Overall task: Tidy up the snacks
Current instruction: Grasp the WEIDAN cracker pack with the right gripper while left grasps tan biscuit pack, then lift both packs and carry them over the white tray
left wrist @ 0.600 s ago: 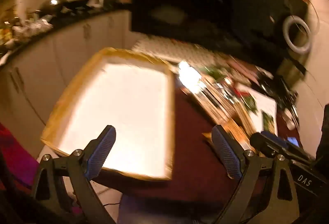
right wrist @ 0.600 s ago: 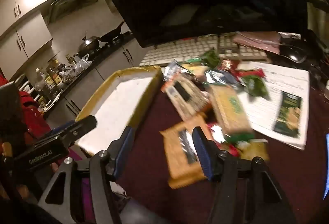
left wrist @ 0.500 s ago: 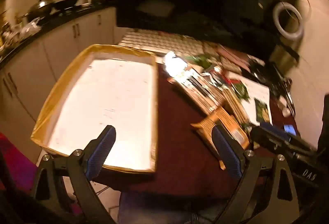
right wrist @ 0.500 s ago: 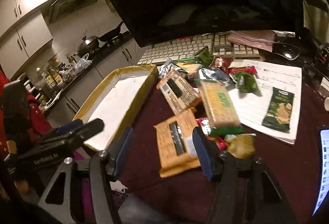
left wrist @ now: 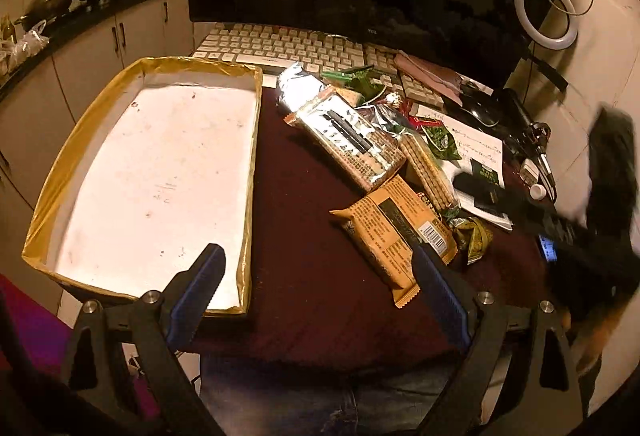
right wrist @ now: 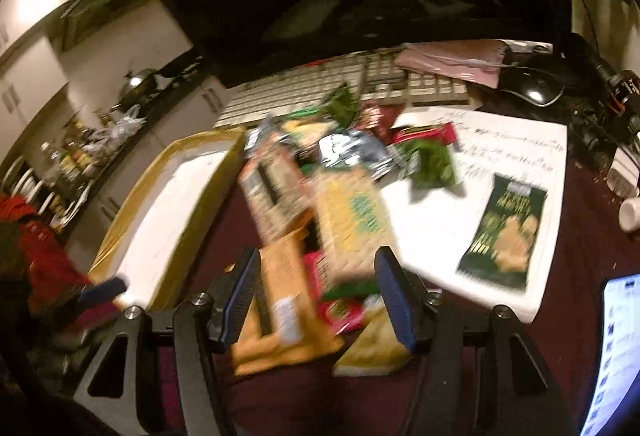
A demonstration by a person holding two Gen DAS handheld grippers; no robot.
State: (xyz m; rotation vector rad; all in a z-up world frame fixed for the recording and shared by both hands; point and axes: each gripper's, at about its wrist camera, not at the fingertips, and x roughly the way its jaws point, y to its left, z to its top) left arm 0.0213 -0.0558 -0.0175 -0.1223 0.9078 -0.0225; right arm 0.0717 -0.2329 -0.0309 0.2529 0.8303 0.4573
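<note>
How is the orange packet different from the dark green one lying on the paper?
The orange packet is larger and lies on the maroon cloth near the tray; the green packet is smaller and lies alone on the paper. The orange one touches other snacks; the green one does not. Both lie flat.

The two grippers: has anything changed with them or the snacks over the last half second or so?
The right gripper has pushed forward over the snack pile, its open fingers now framing the orange packet. The left gripper has drawn back a little, showing more of the table. Nothing was grasped or released. The gold-rimmed tray holds no snacks yet, and the packets lie where they were.
</note>
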